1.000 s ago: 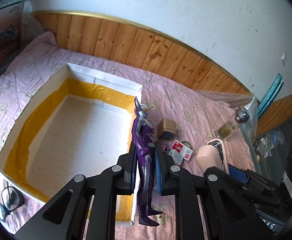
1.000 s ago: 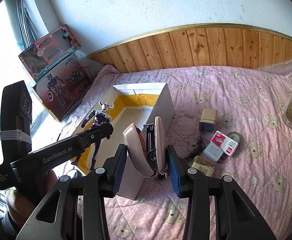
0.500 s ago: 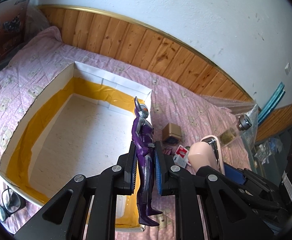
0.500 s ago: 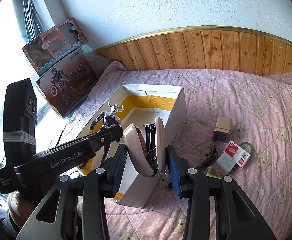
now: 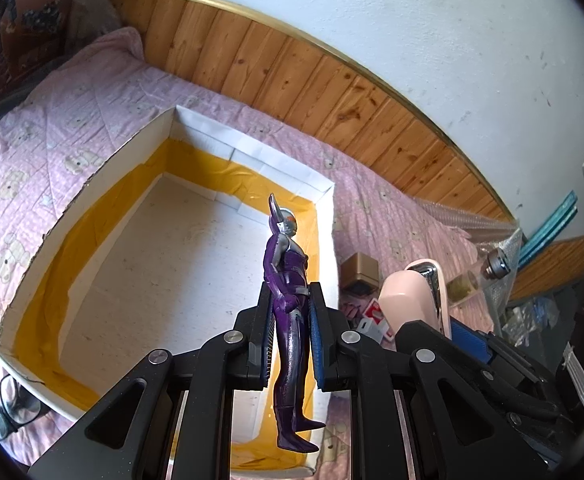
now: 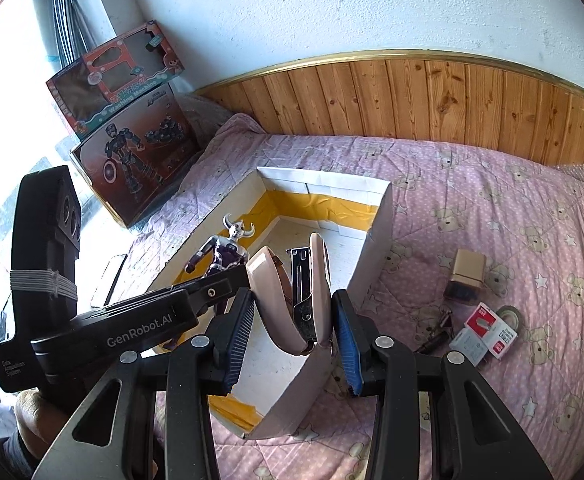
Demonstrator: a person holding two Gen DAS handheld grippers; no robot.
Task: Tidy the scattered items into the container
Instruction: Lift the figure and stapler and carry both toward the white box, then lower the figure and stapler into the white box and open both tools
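The left gripper (image 5: 289,332) is squeezed tight on a purple toy figure (image 5: 287,300). The toy stands straight up between the blue pads, with its feet hanging below them. It is over the near right part of the big white box (image 5: 71,200) with yellow tape inside. The box sits on a pink bear blanket (image 6: 472,200).

The right gripper (image 6: 292,320) is about half open and holds a pink stapler (image 6: 312,292) between its pads. The stapler's two halves are spread apart. It is above the box's near right corner.

On the blanket to the right of the box lie a small brown box (image 6: 466,274), a red and white packet (image 6: 488,330) and a roll of tape (image 6: 510,316).
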